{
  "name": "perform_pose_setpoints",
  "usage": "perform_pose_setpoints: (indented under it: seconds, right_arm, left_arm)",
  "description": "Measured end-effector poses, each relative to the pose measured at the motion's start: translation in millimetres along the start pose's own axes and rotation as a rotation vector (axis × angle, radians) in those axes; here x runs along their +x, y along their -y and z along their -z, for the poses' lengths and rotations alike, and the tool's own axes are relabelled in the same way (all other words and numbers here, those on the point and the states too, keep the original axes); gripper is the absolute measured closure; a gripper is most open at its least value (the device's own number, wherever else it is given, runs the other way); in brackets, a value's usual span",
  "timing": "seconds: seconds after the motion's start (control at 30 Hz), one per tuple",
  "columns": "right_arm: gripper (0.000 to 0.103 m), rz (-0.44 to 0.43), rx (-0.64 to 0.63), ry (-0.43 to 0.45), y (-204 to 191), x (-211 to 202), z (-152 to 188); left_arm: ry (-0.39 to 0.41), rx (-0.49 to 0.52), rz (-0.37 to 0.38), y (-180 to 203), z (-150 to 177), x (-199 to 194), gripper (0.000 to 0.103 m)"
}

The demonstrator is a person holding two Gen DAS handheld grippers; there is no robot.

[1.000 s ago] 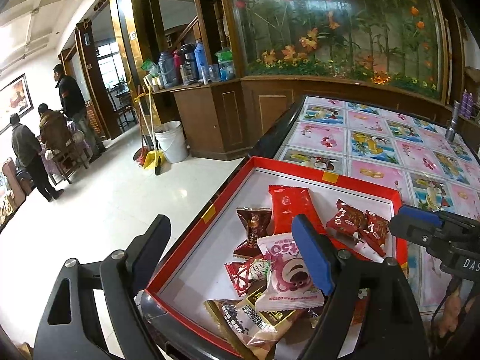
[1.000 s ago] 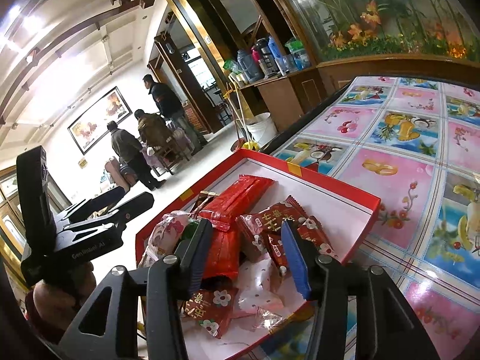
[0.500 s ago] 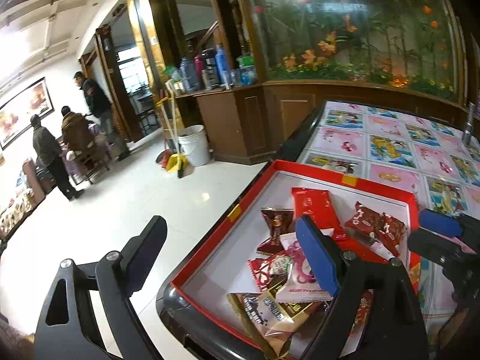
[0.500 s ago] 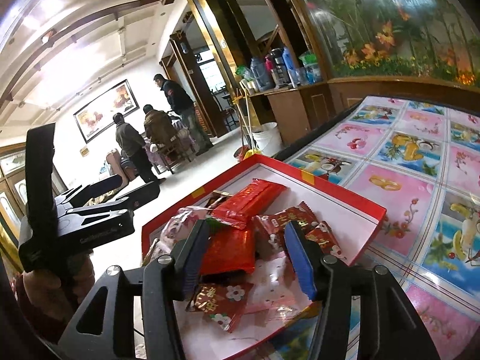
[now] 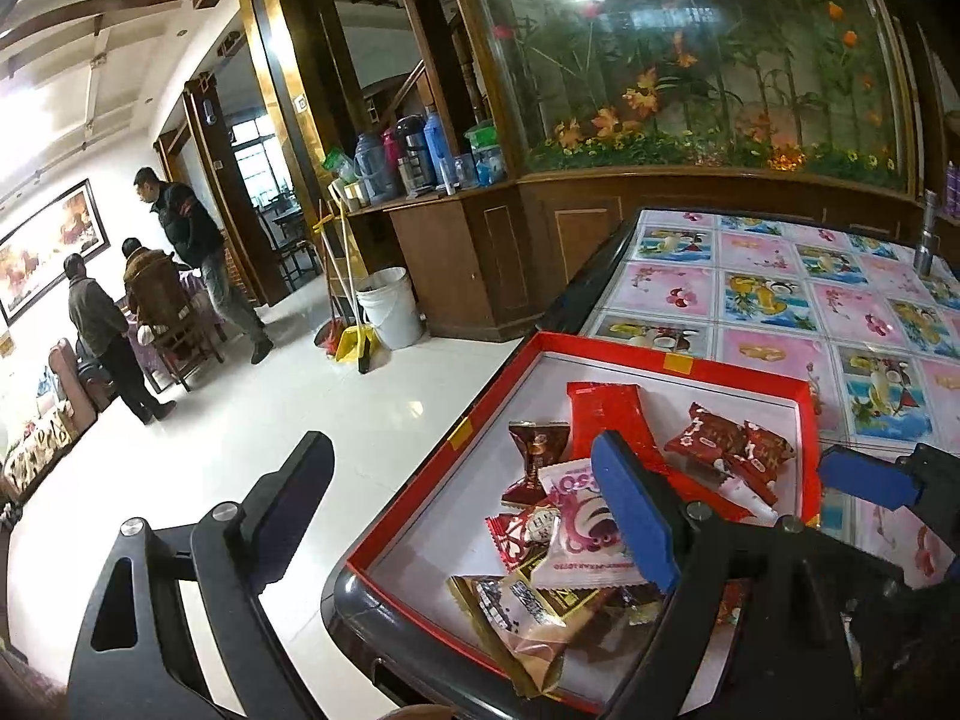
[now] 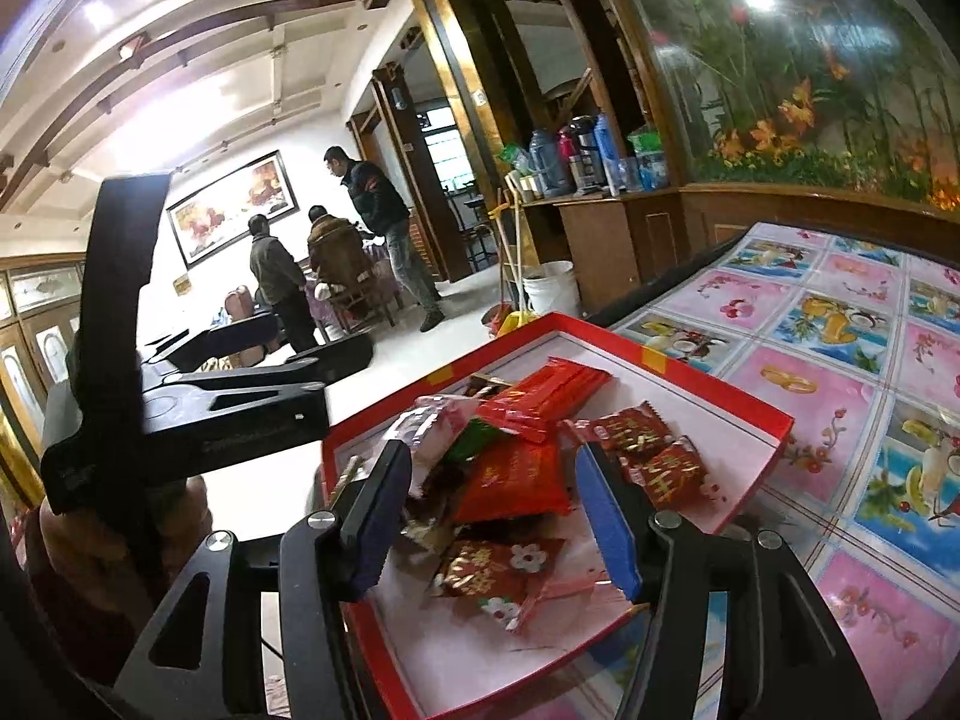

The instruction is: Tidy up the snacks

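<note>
- A table (image 5: 774, 306) with a fruit-print cover carries a red tray (image 5: 690, 360) at its corner.
- In the tray: heaped snack packets (image 6: 516, 474), red ones and a pink one (image 5: 576, 534).
- Left gripper (image 5: 462, 510) is spread wide and empty.
- Right gripper (image 6: 492, 516) is opening above the heap, gripping nothing.

Left gripper (image 5: 462, 504) frame: black angular arms with triangular cut-outs.
Left gripper fasteners: round silver screws at the finger pivots.
Right gripper (image 6: 492, 519) fingers (image 6: 606, 525): blue pads on black carriers.
Right gripper fasteners: silver screws.
Body marking: faint lettering, illegible.
</note>
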State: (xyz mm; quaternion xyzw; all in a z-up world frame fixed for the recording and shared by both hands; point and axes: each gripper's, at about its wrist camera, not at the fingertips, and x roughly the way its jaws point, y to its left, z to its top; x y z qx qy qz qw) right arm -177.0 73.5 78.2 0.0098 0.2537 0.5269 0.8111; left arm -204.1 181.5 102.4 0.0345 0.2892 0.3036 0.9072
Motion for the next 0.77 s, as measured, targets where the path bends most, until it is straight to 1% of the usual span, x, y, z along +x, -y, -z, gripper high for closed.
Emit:
perform_pose_setpoints:
  seconds: [0.2,0.4,0.53,0.6,0.7,0.77]
  right_arm:
    - [0.043,-0.005,0.007,0.038,-4,-11,-1]
    - [0.042,0.008,0.004,0.043,-5,-16,1]
    - [0.042,0.022,-0.01,0.049,-8,-19,1]
    - [0.042,0.026,-0.017,0.051,-9,-19,0]
    - [0.042,0.033,-0.014,0.057,-9,-22,1]
    - [0.042,0.049,-0.009,0.061,-5,-25,0]
  left_arm:
    - [-0.001,-0.01,0.032,0,-1,-6,0.014]
    - [0.004,-0.009,0.035,-1,-1,-12,0.014]
    - [-0.014,-0.011,0.045,-2,0,-11,0.014]
    - [-0.005,-0.008,0.04,-1,0,-13,0.014]
    - [0.03,0.015,0.014,5,0,-18,0.014]
    - [0.031,0.034,0.038,10,-1,-20,0.014]
